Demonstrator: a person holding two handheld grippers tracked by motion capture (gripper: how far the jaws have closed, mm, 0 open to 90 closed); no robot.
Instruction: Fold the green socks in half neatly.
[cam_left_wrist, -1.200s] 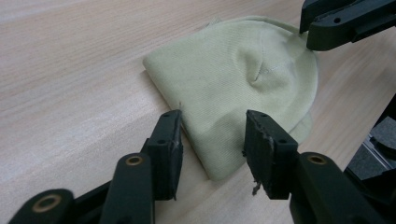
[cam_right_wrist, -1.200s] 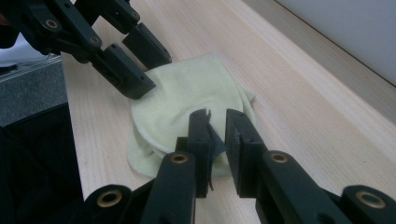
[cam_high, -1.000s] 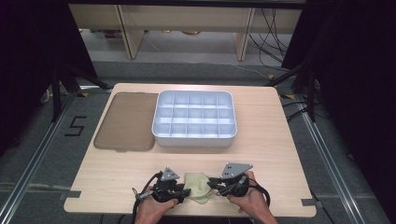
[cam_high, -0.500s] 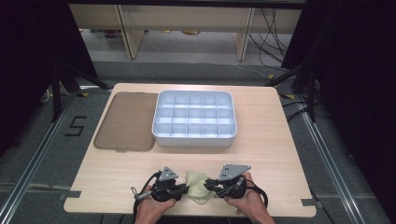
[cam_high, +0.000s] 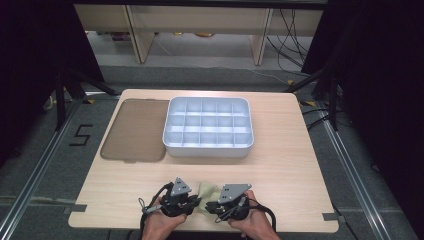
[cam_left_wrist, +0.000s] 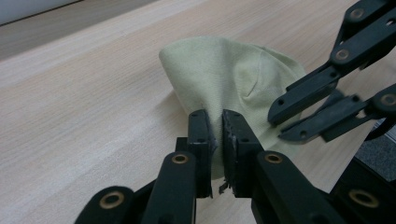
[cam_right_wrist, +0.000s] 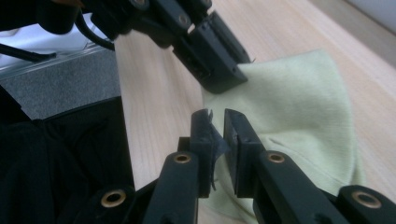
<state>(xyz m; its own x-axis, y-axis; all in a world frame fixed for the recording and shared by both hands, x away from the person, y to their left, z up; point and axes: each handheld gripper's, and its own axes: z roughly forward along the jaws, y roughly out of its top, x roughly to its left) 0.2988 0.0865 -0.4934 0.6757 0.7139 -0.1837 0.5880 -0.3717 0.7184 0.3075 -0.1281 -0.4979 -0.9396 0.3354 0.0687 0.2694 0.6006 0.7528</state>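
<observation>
A pale green cloth (cam_high: 206, 190) lies near the table's front edge between my two grippers. In the left gripper view the left gripper (cam_left_wrist: 217, 114) is shut on a raised fold of the cloth (cam_left_wrist: 224, 70), which sits pinched between its pads. The right gripper (cam_left_wrist: 279, 122) reaches in from the right over the cloth's edge. In the right gripper view the right gripper (cam_right_wrist: 217, 114) has its jaws nearly together, tips at the near edge of the cloth (cam_right_wrist: 299, 102); I see no fold clamped between them. The left gripper (cam_right_wrist: 224, 77) points in from above. From overhead the left gripper (cam_high: 196, 202) and right gripper (cam_high: 211, 206) almost touch.
A white compartment tray (cam_high: 207, 150) stands in the middle of the wooden table (cam_high: 300, 165), with a brown flat lid (cam_high: 135, 130) to its left. The table's front edge runs just under both hands. Dark floor and metal rails surround the table.
The right hand has slid left and nearer the front edge, bringing its gripper up against the cloth. The left hand has stayed put and the cloth looks more bunched.
</observation>
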